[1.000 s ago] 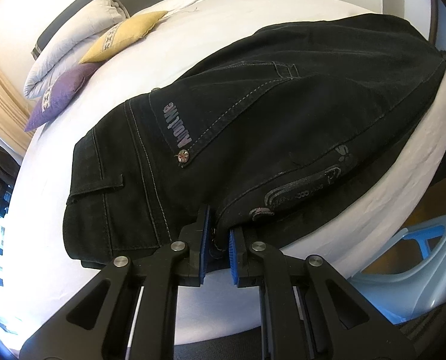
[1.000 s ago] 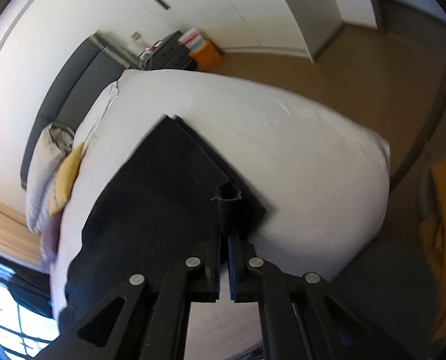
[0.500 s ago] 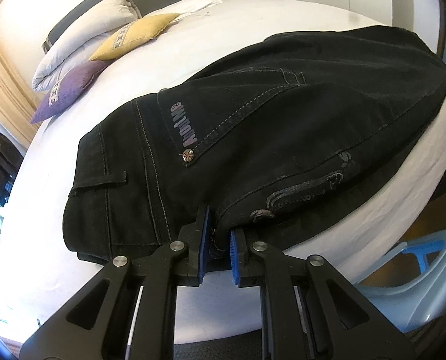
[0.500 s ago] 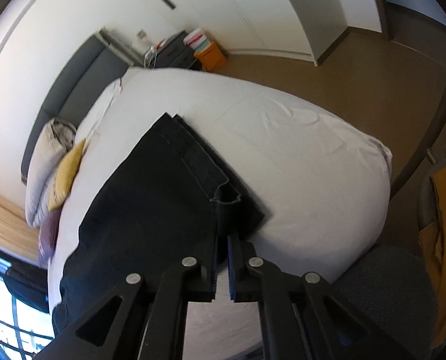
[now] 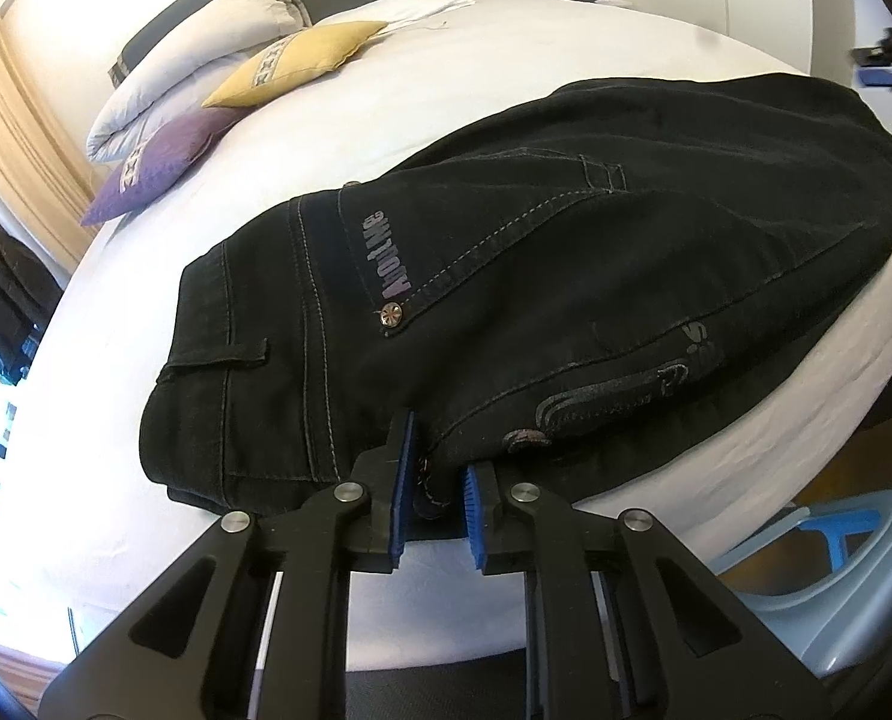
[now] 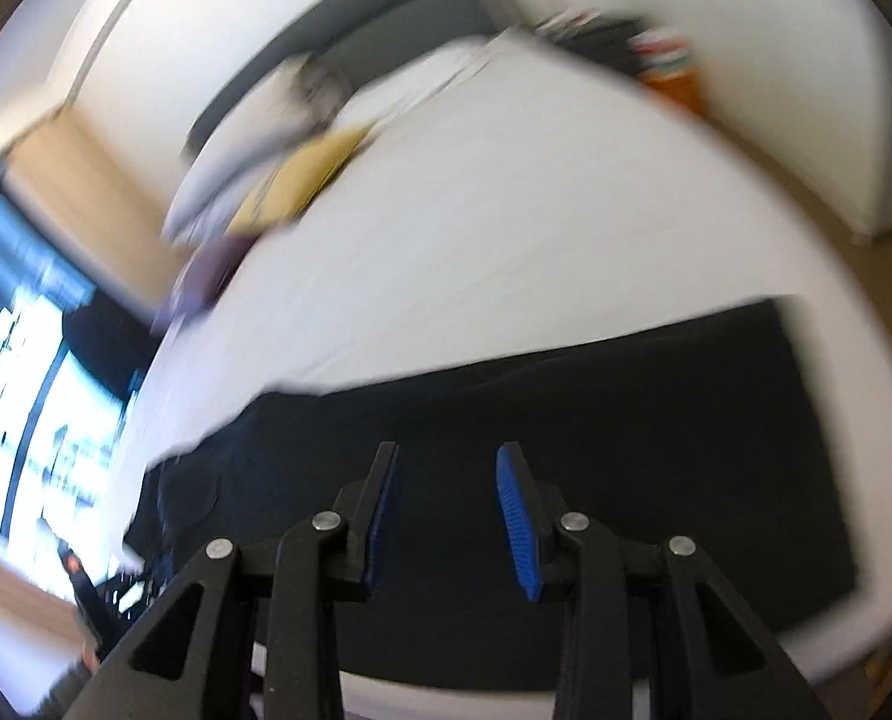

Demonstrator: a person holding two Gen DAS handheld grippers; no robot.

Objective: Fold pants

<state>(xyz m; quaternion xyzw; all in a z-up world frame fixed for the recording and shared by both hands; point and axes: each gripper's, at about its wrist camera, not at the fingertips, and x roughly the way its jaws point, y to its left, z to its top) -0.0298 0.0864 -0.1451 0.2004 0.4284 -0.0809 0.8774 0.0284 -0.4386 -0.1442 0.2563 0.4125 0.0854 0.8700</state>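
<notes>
White bed (image 5: pixel 506 120), black pants (image 5: pixel 566 276) laid across its near edge.
I note the left gripper (image 5: pixel 437 480) at the waistband edge, pads slightly parted, a fold of denim between them; I cannot tell whether it is still pinched. My right gripper (image 6: pixel 446 516) has just been opening and hangs released above the pants (image 6: pixel 566 450). That view is blurred.
</notes>
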